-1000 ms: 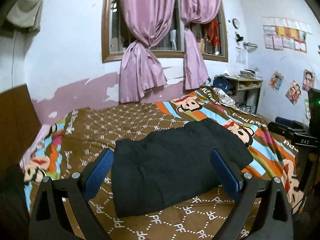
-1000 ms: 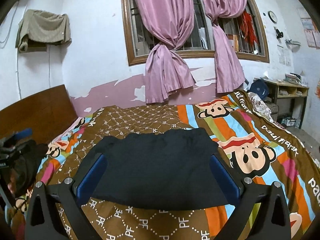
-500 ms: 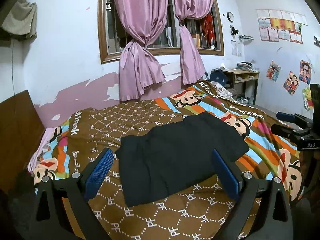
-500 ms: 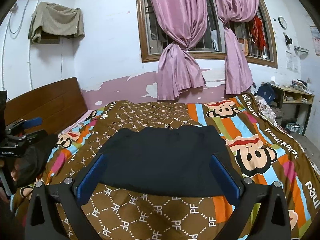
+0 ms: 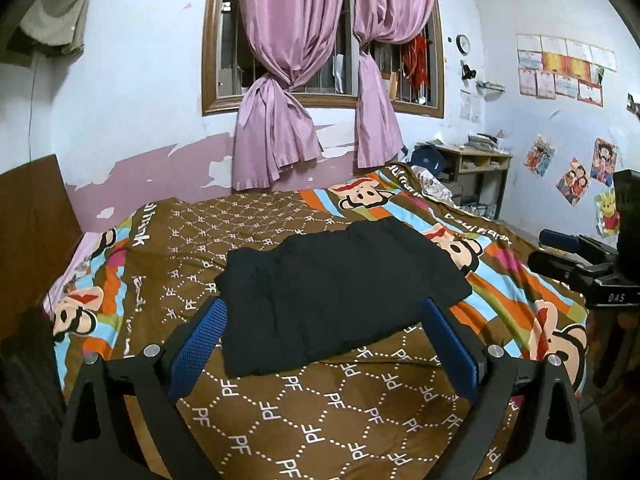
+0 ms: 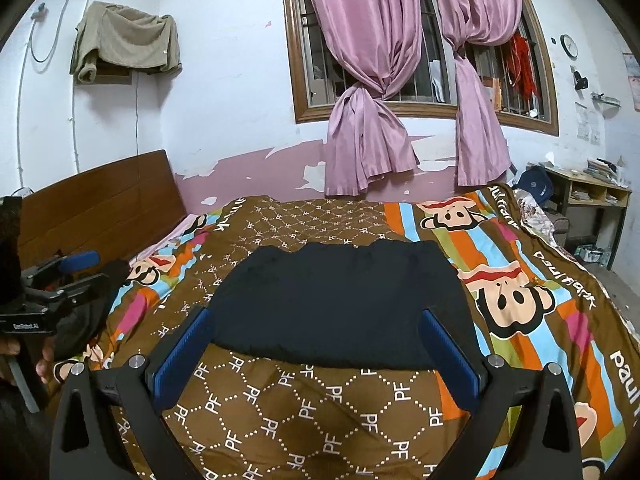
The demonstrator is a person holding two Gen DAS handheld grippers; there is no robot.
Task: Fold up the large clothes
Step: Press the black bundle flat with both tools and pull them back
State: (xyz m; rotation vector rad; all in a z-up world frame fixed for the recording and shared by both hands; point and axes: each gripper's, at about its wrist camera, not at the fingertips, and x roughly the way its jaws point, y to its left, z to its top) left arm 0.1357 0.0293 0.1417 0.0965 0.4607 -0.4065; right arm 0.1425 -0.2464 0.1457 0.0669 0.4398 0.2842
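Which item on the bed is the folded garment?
Start at the bed below the pink-curtained window. On its brown PF-print middle lies a folded black garment, a flat rectangle. It is the only plain, dark thing on that cartoon-monkey bedspread.

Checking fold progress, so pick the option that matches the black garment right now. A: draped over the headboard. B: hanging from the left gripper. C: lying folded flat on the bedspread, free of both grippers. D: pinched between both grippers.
C: the black garment lies as a flat folded rectangle on the bedspread, while the left gripper and right gripper are both open and empty.
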